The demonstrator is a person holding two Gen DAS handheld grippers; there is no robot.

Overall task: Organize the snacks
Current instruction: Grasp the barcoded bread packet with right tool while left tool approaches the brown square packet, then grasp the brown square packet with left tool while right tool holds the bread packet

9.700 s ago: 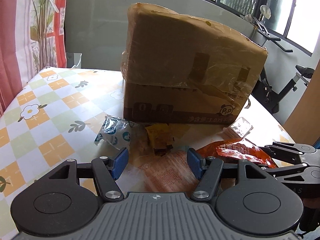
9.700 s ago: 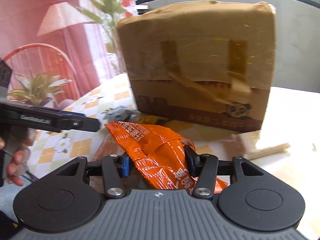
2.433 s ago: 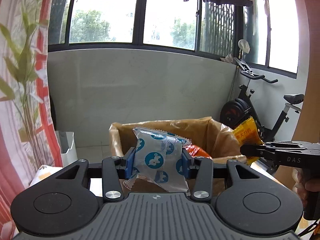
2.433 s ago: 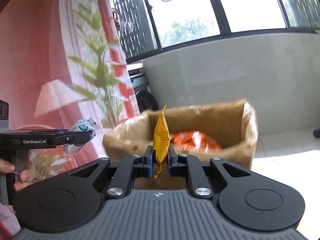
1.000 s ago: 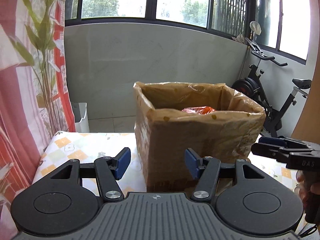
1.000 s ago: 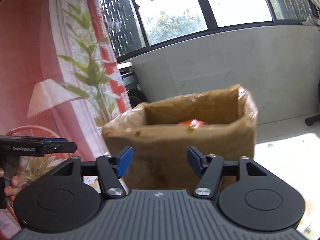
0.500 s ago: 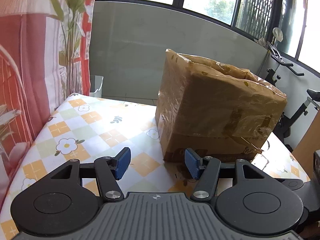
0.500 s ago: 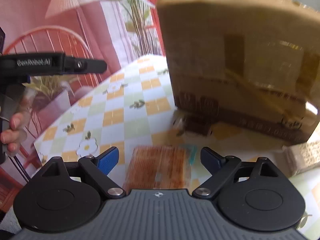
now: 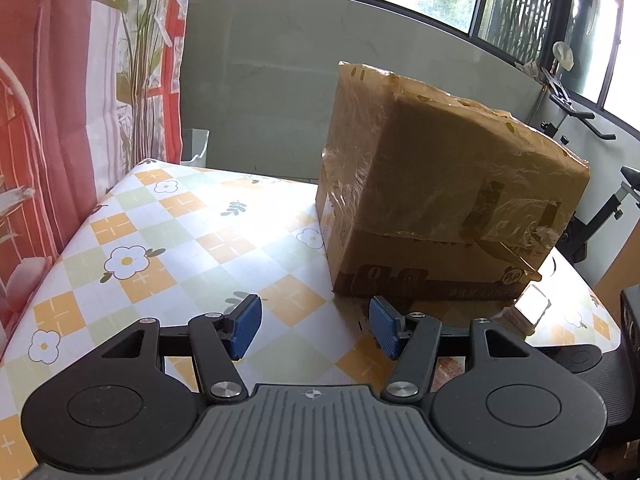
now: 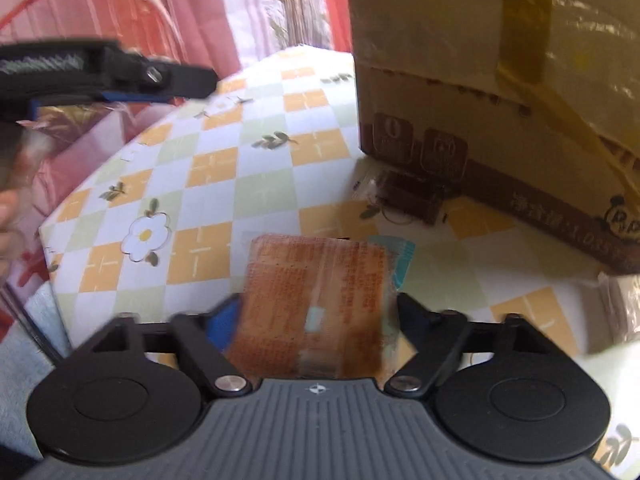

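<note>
Cardboard box [image 9: 440,204], brown, tape-wrapped, panda print low on its side, stands on the checked floral tablecloth [image 9: 168,240]. Only the right wrist view shows the flat orange-brown snack packet [image 10: 316,304] on the cloth between the right gripper [image 10: 316,320] fingers; blur hides any contact, and a small dark packet [image 10: 408,196] lies at the box base. Left gripper [image 9: 314,330] is spread and empty, lower than 1.0 s ago, the box's inside no longer visible.
</note>
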